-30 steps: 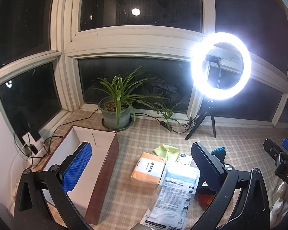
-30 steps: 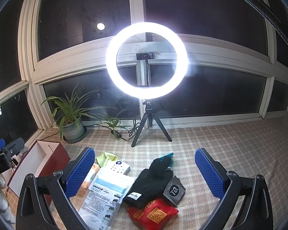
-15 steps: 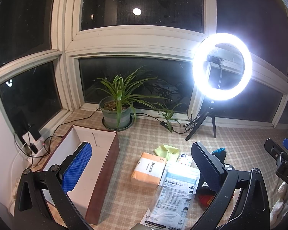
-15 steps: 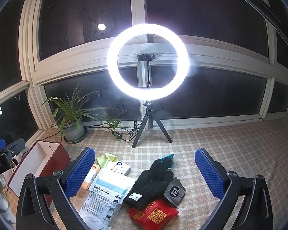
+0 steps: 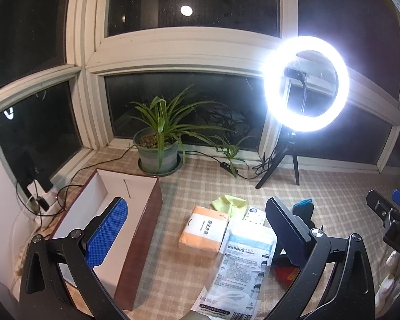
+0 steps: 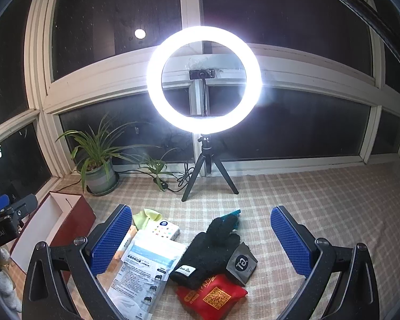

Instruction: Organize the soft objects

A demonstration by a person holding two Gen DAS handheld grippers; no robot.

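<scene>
Soft items lie in a cluster on the checked cloth: an orange tissue pack point(image 5: 204, 230), a yellow-green cloth point(image 5: 229, 204), a flat mask packet point(image 5: 242, 264) and a small white pack point(image 5: 254, 214). Right of them lie a black glove point(image 6: 208, 253), a red pouch point(image 6: 213, 294) and a grey sachet point(image 6: 241, 261). An open box point(image 5: 112, 205), white inside and maroon outside, stands at the left. My left gripper point(image 5: 196, 200) hangs open above the box edge and the orange pack. Above the glove, my right gripper point(image 6: 201, 209) is open too. Neither holds anything.
A lit ring light point(image 6: 204, 80) on a tripod stands at the back by the window. A potted plant point(image 5: 158, 146) sits behind the box, with cables point(image 5: 237, 172) trailing along the sill. A power strip point(image 5: 37, 194) lies left of the box. Something white and fluffy point(image 5: 392, 266) lies at the near edge.
</scene>
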